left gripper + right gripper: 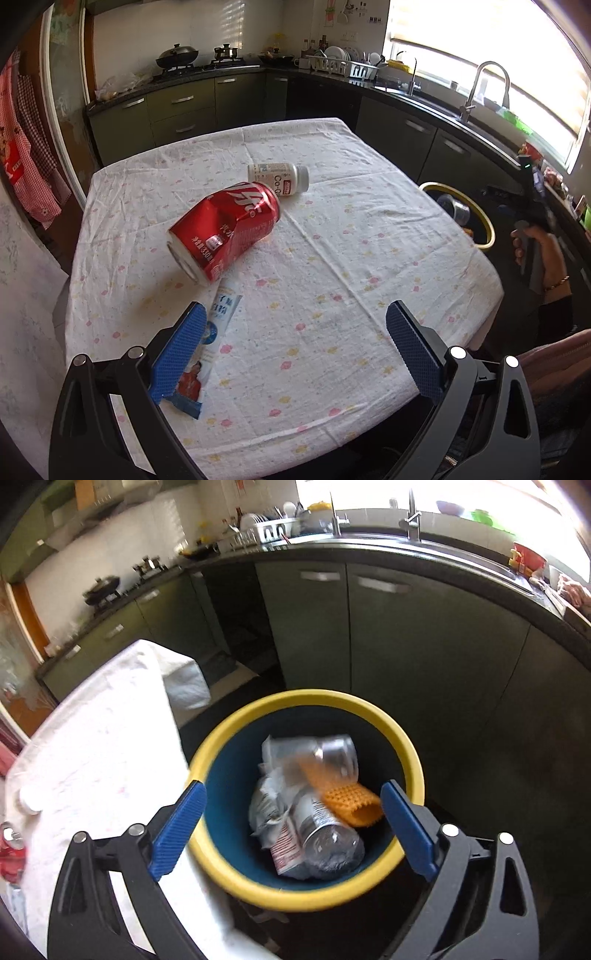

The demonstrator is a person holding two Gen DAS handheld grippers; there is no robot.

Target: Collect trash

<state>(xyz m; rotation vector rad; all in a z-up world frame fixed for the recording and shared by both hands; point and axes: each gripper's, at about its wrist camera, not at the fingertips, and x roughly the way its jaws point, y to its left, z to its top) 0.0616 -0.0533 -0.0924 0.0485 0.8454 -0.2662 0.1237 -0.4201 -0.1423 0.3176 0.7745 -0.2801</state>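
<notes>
My left gripper (295, 321) is open, low over the tablecloth. A blue-and-white wrapper (218, 332) lies flat under its left finger (181, 350). Beyond it a dented red soda can (225, 236) lies on its side, and a white bottle (279, 180) lies behind the can. My right gripper (291, 801) is open over the yellow-rimmed blue bin (306, 698). An orange knobbly piece (347, 797), blurred, is inside the bin's mouth and touches neither pad. Under it are crushed clear bottles (325, 834) and crumpled paper.
The bin (487, 225) stands on the floor off the table's right edge (480, 266), where a hand (535, 243) holds the other gripper. Dark cabinets, a sink tap (487, 85) and a stove line the walls. The clothed table corner (92, 738) is left of the bin.
</notes>
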